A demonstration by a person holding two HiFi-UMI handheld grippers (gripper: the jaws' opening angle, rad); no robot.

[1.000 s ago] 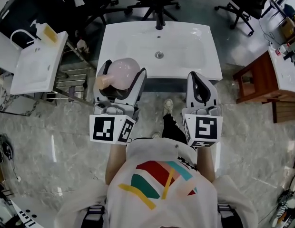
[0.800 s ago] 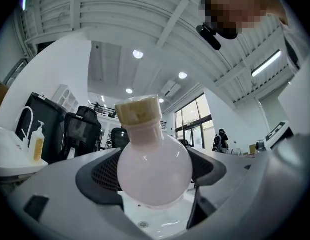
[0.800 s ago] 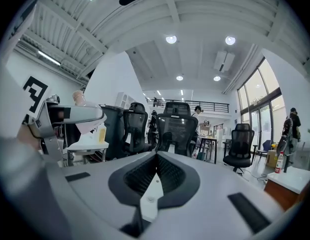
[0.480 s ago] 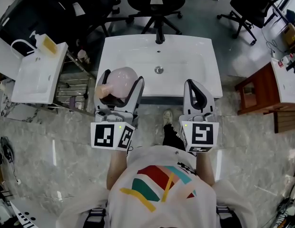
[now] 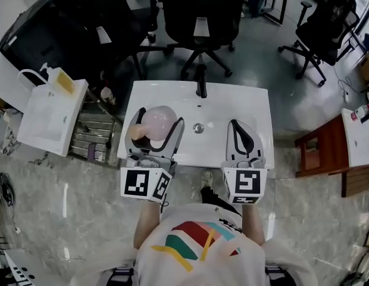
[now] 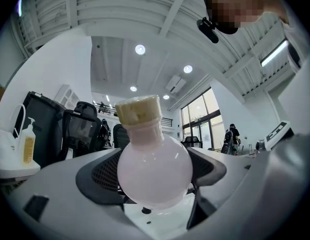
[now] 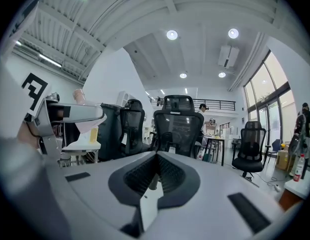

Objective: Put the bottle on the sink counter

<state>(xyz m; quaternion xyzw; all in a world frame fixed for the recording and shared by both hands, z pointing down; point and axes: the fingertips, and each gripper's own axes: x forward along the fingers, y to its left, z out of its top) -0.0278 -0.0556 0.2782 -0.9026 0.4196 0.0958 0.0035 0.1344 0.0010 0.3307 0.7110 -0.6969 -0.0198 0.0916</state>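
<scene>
A round pale-pink bottle with a tan cap lies sideways between the jaws of my left gripper, which is shut on it. It hangs over the left part of the white sink counter. In the left gripper view the bottle fills the gap between the jaws, with its cap pointing up. My right gripper is shut with nothing in it, over the right part of the basin. In the right gripper view its jaws meet. A black faucet stands at the counter's far edge, and the drain shows between the grippers.
A second white sink with a soap dispenser stands at the left, with a metal rack beside it. Black office chairs stand beyond the counter. A wooden table is at the right. The floor is marble tile.
Both grippers have moved forward from the counter's front edge to over the sink. The bottle has stayed held in the left gripper.
</scene>
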